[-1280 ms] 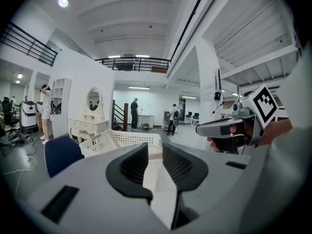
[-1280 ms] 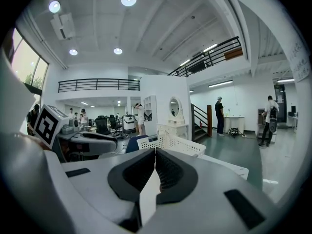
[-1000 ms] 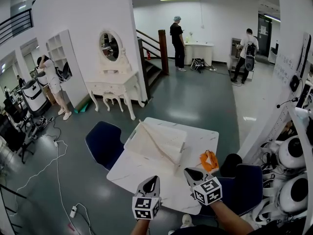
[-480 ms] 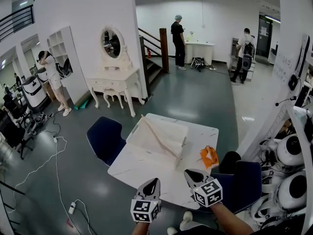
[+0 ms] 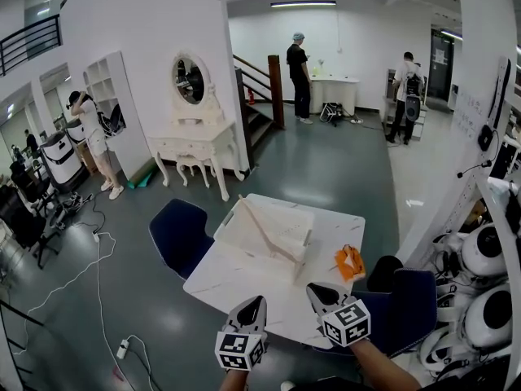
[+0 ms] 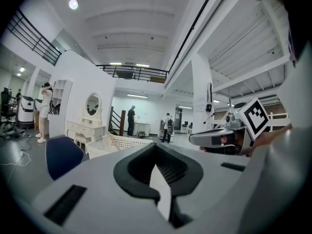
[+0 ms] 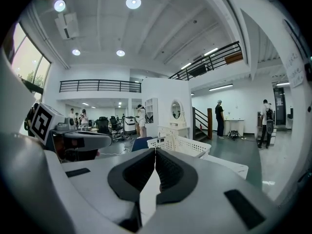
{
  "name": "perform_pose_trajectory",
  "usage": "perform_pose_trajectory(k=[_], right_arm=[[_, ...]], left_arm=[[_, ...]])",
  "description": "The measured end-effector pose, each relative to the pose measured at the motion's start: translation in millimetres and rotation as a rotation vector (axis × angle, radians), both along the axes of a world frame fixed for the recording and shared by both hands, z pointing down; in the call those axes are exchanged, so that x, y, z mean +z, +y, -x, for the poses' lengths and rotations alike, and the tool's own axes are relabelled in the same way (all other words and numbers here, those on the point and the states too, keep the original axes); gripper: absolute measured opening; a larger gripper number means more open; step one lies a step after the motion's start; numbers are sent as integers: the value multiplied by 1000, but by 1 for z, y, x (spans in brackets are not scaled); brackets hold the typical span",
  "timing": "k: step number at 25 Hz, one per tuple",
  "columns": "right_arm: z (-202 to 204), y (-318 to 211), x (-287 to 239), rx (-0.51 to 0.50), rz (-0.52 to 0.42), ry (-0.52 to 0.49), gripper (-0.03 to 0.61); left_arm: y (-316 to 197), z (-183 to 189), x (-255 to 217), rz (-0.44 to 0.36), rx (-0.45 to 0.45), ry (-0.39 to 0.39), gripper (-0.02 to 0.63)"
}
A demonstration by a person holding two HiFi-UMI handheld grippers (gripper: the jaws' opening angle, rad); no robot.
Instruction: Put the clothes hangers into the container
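Head view: container (image 5: 269, 229) near table (image 5: 244, 287) edge

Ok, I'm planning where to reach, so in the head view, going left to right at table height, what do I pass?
blue chair → white container → orange hangers

The near half of the worktop (image 5: 236, 287) lies bare ahead of the left gripper (image 5: 255, 304) and right gripper (image 5: 319, 290). Farther on the white container (image 5: 244, 247) blocks the left and middle, a pale hanger (image 5: 273, 233) aslant across its opening, and an orange item (image 5: 349, 262) sits at the right edge. A blue chair (image 5: 179, 235) closes the left side, another chair (image 5: 407, 304) the near right.
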State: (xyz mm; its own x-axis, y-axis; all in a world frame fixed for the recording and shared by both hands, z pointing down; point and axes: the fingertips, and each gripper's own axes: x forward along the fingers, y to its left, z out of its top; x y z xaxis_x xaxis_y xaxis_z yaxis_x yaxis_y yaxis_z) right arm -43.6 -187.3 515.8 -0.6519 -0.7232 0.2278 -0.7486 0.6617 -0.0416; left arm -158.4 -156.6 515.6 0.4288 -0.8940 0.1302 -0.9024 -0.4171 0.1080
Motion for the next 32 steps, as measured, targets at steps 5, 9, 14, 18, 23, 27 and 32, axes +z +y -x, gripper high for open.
perform_pose_trajectory(k=[5,9,14,18,23,27,32], right_arm=[[-5,4,-7,-7,-19,-9,20],[-11,7,-14,-18,-29,-14,20],[-19,11,-20,-36,-39,-20,20],[-29,21,-27,-45,-46,-24,20],[-45,34,-28,-54,-47,-24,20],[-55,47,-30,-61,-48,-31,20],[-65,65,-30,-74,-53,-33,20]], left_arm=[[4,-5,-9,-29,-7,10,5],[8,-13,-17,-41,-12,10,5],[12,-23,-22,-43,-27,22,5],[23,-31,-27,-50,-38,43,5],[39,-51,-25,-44,-40,29,5],[52,-62,-27,-43,-42,25,5],[71,-74,-27,-44,-49,27,5]])
